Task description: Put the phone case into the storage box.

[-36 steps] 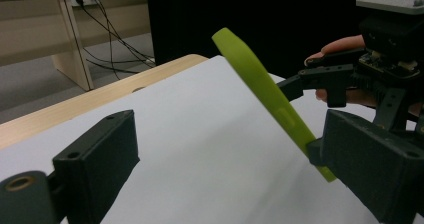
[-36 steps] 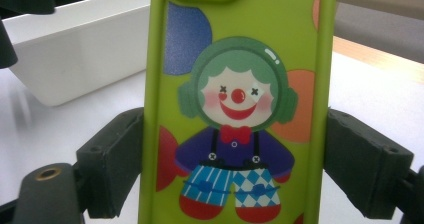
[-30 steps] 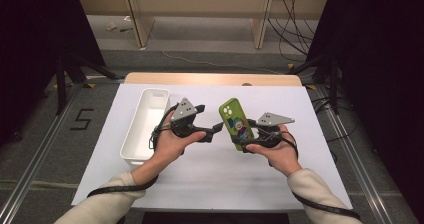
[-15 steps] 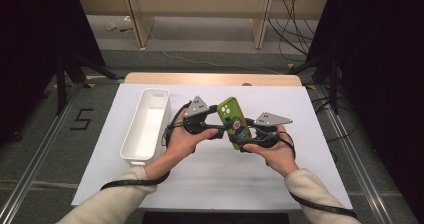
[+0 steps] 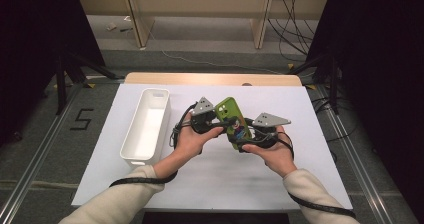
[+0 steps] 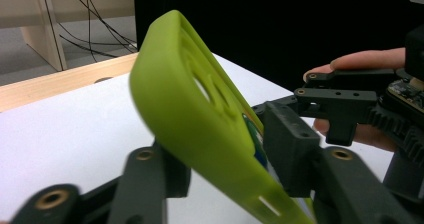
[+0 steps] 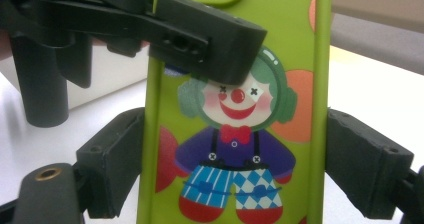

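A lime-green phone case point(image 5: 231, 115) with a cartoon clown on it is held above the white table. My right gripper point(image 5: 242, 143) is shut on its lower part, with a pad on each long edge point(image 7: 237, 169). My left gripper point(image 5: 225, 124) comes in from the left. Its jaws have just been closing and now clamp the case's front and back faces point(image 6: 230, 159). One left jaw lies across the clown side of the case point(image 7: 235, 134), just above the clown's head. In the left gripper view the case point(image 6: 200, 114) rises tilted between the jaws, with the right gripper point(image 6: 350, 104) beyond it.
A long white bin point(image 5: 131, 131) stands empty at the left of the white table sheet point(image 5: 225, 184). The wooden table edge point(image 5: 215, 79) runs along the back. Cables point(image 5: 280, 19) lie on the floor beyond, and dark stands flank the table.
The left gripper has moved right to the phone case and its jaws have closed onto it. The right hand has kept still with the case.
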The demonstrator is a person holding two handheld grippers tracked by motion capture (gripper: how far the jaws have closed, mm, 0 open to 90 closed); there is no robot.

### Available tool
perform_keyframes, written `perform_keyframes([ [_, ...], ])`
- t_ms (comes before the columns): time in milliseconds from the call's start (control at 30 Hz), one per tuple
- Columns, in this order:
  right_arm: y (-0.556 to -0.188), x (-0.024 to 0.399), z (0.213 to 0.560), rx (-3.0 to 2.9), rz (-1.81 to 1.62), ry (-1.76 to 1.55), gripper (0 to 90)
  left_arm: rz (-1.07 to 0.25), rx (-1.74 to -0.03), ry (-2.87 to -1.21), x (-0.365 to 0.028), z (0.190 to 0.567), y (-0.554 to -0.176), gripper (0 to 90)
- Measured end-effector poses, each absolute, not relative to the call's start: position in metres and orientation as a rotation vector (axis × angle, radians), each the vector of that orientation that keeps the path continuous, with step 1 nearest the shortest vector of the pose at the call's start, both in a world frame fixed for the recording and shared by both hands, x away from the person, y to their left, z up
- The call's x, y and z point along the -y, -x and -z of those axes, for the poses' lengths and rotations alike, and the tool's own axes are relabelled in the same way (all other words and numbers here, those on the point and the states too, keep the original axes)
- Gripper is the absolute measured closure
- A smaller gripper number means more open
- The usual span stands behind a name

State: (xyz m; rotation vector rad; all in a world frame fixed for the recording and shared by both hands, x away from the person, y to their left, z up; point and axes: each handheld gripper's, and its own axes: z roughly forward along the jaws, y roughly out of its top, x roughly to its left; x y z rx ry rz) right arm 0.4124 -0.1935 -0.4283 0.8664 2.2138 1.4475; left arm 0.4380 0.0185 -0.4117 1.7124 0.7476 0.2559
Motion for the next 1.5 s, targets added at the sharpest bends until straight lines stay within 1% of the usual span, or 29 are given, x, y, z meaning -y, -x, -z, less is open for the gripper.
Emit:
perform_keyframes([
  [367,-0.411,0.19,0.429,-2.208,-1.406,-0.83,16.4,-0.185,-0.724,-1.691,-0.013,0.413,-0.432,80.0],
  [400,-0.411,0.189,0.429,-2.203,-1.397,-0.826,16.7,-0.19,-0.71,-1.697,-0.013,0.413,-0.432,83.8],
  [433,-0.411,0.189,0.429,-2.195,-1.402,-0.826,17.6,-0.211,-0.698,-1.708,-0.012,0.413,-0.431,85.6],
  [600,-0.412,0.192,0.427,-2.194,-1.428,-0.834,15.9,-0.195,-0.671,-1.72,-0.015,0.413,-0.432,86.2],
  [867,-0.418,0.203,0.43,-2.244,-1.441,-0.825,15.7,-0.196,-0.589,-1.759,-0.022,0.407,-0.434,86.3],
  [1167,-0.423,0.205,0.437,-2.331,-1.455,-0.763,16.2,-0.156,-0.438,-1.822,-0.029,0.403,-0.438,86.1],
  [1500,-0.424,0.2,0.441,-2.408,-1.486,-0.673,16.3,-0.132,-0.385,-1.841,-0.027,0.403,-0.436,86.0],
])
